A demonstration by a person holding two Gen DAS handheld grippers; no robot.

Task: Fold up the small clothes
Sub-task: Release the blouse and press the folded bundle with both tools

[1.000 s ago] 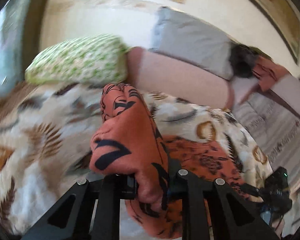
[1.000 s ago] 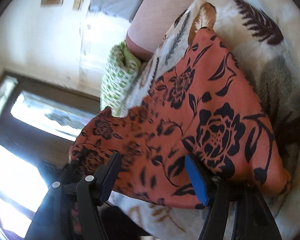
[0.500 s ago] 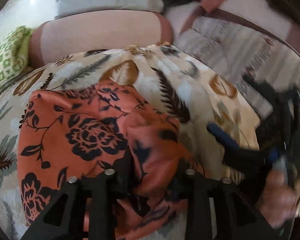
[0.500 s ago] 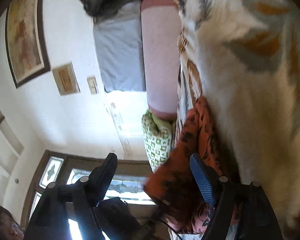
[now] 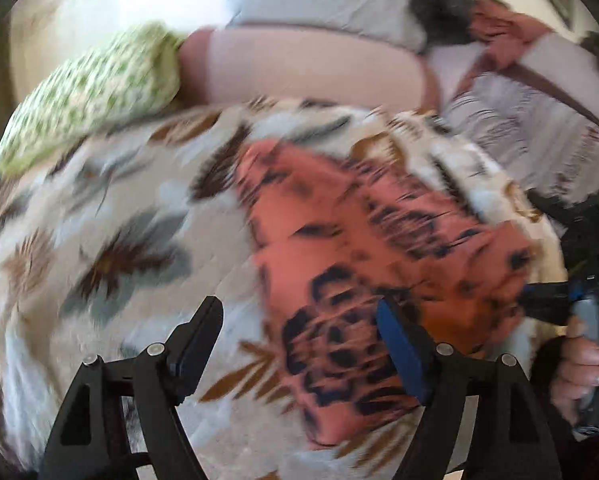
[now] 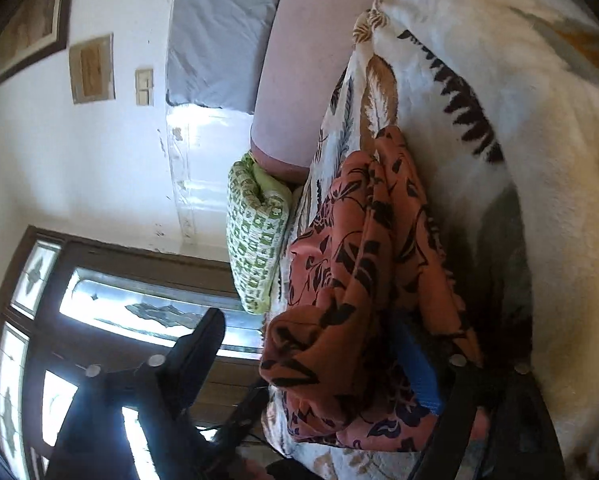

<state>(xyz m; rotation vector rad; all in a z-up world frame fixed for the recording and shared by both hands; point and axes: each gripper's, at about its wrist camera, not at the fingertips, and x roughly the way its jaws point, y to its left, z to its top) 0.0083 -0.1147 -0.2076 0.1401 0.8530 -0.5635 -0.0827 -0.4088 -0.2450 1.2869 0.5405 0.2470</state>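
The orange cloth with black flowers (image 5: 363, 264) lies bunched on the leaf-print blanket (image 5: 111, 248) — no longer held. The left gripper (image 5: 299, 344) hangs over it with its jaws opening wide; part of the cloth lies below the gap, but the pads do not press it. The right gripper (image 6: 319, 360) is also opening, and the cloth (image 6: 363, 272) sits between its jaws, loose. A green pillow (image 5: 91, 88) lies beside a pink bolster (image 5: 307, 68) at the far end.
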